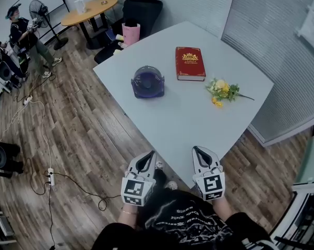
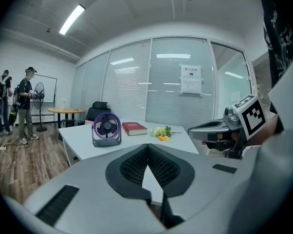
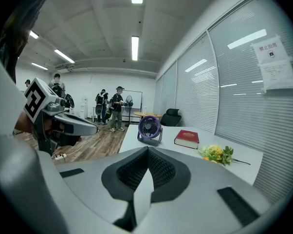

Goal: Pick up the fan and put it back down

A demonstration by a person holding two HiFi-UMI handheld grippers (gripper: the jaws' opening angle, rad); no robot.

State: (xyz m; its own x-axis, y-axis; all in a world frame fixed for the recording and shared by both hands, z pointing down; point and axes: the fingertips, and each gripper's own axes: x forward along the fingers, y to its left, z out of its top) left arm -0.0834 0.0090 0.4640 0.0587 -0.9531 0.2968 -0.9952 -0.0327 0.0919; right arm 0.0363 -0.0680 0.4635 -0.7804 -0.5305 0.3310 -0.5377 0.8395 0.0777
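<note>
A small purple desk fan (image 1: 147, 82) stands upright on the white table (image 1: 162, 124), toward its far left part; it also shows in the left gripper view as the fan (image 2: 106, 129) and in the right gripper view as the fan (image 3: 149, 129). Both grippers hover at the table's near corner, well short of the fan. My left gripper (image 1: 148, 158) is shut with nothing in it, its tips (image 2: 147, 145) meeting. My right gripper (image 1: 198, 151) is likewise shut and empty (image 3: 147, 149).
A red book (image 1: 190, 63) lies beyond the fan to the right, and a bunch of yellow flowers (image 1: 223, 91) near the table's right edge. A black office chair (image 1: 141, 7), a round wooden table (image 1: 89, 10) and people (image 1: 26, 38) stand at the back left. Cables (image 1: 45, 139) run over the wooden floor.
</note>
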